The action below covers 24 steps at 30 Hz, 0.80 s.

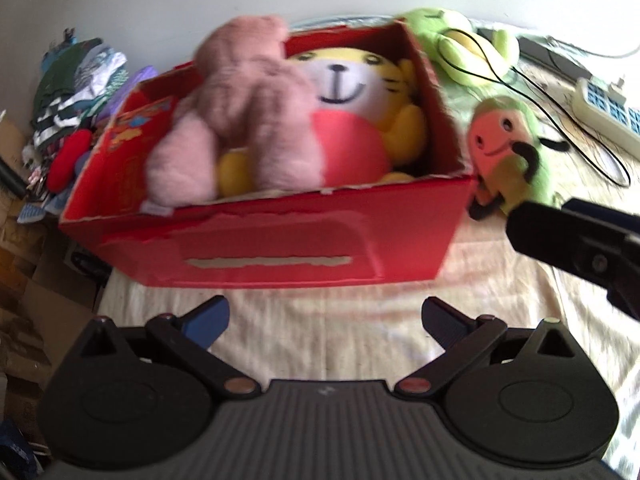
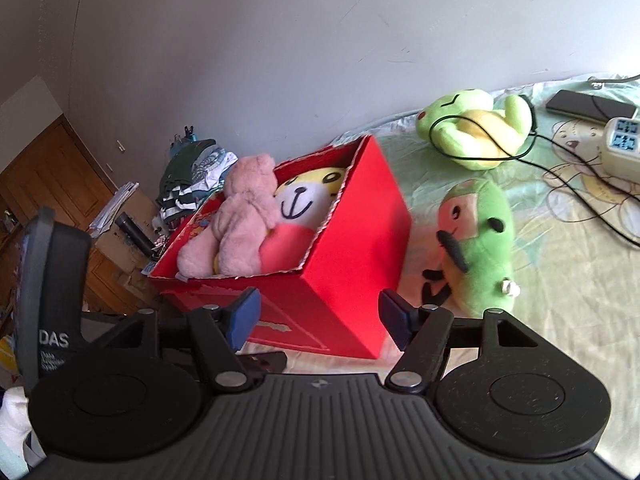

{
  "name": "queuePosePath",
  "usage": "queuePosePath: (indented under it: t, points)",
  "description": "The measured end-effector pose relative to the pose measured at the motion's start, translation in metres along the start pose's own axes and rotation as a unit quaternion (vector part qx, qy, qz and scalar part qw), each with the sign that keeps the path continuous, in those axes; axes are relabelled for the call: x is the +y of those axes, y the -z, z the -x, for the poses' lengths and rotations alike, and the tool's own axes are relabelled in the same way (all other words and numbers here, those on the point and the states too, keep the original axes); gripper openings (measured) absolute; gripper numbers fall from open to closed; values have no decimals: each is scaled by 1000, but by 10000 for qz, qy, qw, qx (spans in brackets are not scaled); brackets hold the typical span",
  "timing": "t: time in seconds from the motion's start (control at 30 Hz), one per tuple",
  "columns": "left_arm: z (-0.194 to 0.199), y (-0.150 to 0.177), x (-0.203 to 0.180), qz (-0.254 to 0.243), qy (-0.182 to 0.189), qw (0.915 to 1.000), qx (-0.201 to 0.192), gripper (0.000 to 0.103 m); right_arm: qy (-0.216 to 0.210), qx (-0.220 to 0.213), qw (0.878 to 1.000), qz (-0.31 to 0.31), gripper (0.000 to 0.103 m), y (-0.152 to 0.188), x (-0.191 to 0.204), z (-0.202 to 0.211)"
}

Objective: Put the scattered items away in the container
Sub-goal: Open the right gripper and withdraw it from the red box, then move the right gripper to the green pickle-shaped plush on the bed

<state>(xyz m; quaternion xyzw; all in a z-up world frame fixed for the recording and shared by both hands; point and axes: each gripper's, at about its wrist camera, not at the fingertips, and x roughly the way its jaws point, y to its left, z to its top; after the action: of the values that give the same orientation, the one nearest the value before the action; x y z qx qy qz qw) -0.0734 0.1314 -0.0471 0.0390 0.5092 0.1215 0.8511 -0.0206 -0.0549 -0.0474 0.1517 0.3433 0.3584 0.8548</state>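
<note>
Two plush toys, pink bear and tiger, already in red box. Two left on bed: green doll just right of box, frog farther right. Left gripper and right gripper both spread, empty, near box front.

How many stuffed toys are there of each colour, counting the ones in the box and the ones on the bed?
Pink: 1, the pink bear in the red box.
Yellow: 1, the yellow tiger in the box.
Green: 2, the green frog and the green-and-pink plush on the bed.
Total: 4
</note>
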Motion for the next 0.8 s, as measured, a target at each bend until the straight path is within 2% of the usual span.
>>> queuePosePath:
  t: [0.27,0.67,0.8]
  points:
    - [-3,-5,-43,-680,198,9975,73,102,464,2,9982,-375,68,0,-33,8]
    - [-18,-11,-76,-1058,577,9923,282,102,994,121,9914,-841,68,-1,-74,5]
    - [-23,-12,-82,-1157,859,9890,325,102,1040,193,9890,-1037,69,1,-85,4]
